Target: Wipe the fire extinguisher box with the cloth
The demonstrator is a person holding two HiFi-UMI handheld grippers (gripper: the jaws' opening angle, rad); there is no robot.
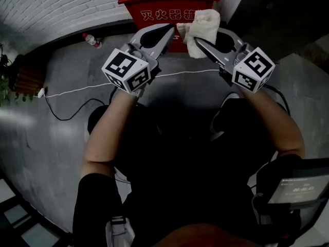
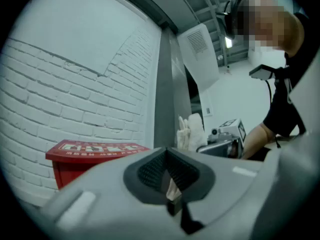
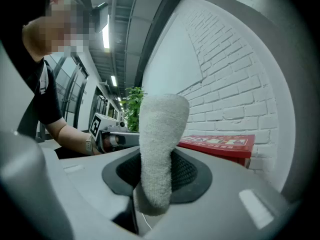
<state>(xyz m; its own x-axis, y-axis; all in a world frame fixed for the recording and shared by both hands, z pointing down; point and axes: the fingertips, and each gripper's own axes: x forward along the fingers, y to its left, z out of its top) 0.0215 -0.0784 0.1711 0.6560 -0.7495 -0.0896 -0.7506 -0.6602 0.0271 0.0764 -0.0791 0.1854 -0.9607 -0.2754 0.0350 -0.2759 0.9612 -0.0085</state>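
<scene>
Nearest: the person's dark-clothed lap and a small screen device (image 1: 303, 189) at lower right, not part of the job. Left forearm (image 1: 105, 133) and right forearm (image 1: 275, 120) both reach forward with elbows bent. Each tool angles inward, so the two converge on one spot ahead. Left gripper (image 1: 168, 30) has its jaws pressed together with nothing clearly held. A pale sliver shows at the pad gap in its own view; can't say what it is. It sits just beside the cloth, probably standing by or ready to steady things. Right gripper (image 1: 201, 43) is clamped on the cloth (image 1: 201, 25), a white bunched towel. It is pinched low so a thick wad sticks out past the fingertips, likely so the wad, not the plastic, meets the surface. White cable (image 1: 185, 72) runs across the grey floor (image 1: 51, 138) below the tools. Fire extinguisher box (image 1: 149, 14), red, stands on the floor against the white brick wall (image 1: 51, 4), directly ahead. The cloth overlaps its front in the head view, but the gripper views suggest a gap, so contact is not confirmed. Wiping looks about to start, not under way. Bottle (image 1: 92, 40) lies left of the box by the wall; plant (image 1: 6, 78) at far left edge.
</scene>
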